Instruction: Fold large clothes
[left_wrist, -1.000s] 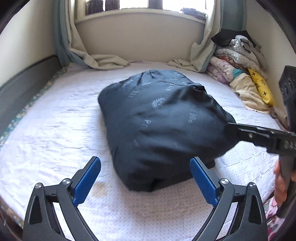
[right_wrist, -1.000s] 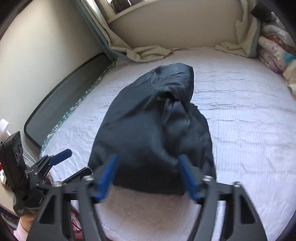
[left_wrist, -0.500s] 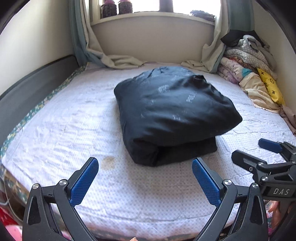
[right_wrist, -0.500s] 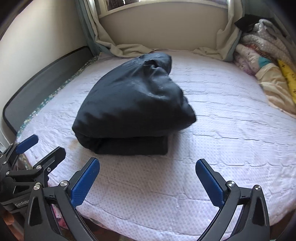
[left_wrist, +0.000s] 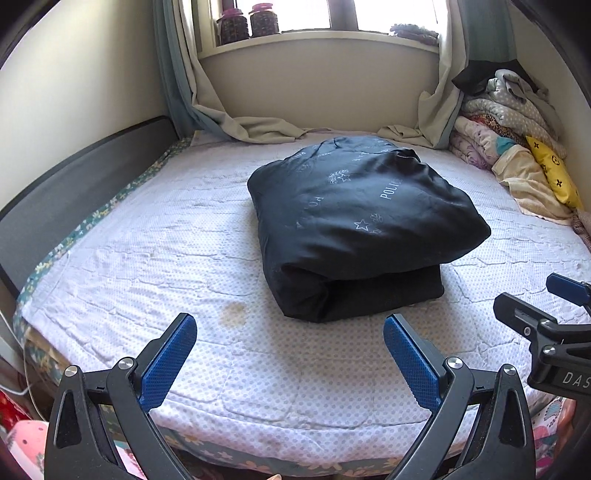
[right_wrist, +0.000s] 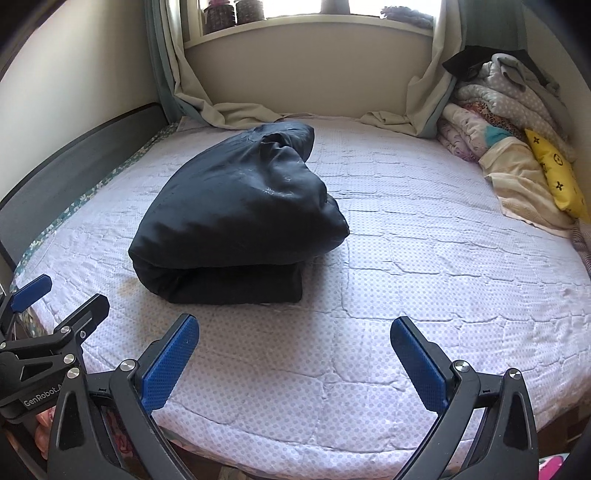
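A dark navy padded garment (left_wrist: 354, 229) with pale printed emblems lies folded into a thick bundle on the white dotted mattress (left_wrist: 155, 258); the right wrist view shows the same garment (right_wrist: 236, 221) left of centre on the mattress (right_wrist: 424, 258). My left gripper (left_wrist: 290, 354) is open over the mattress's near edge, short of the bundle, nothing between its blue pads. My right gripper (right_wrist: 293, 354) is open too, empty, hovering near the front edge to the right of the bundle. Each gripper appears at the side of the other's view.
A heap of folded blankets and a yellow cushion (left_wrist: 517, 155) fills the far right corner. Curtains (left_wrist: 236, 125) trail onto the mattress below the window sill with jars (left_wrist: 247, 24). A dark headboard (left_wrist: 74, 184) runs along the left.
The right gripper let go of the garment's upper layer and opened wide. Both grippers drew back toward the bed's near edge, and the garment settled into a folded bundle.
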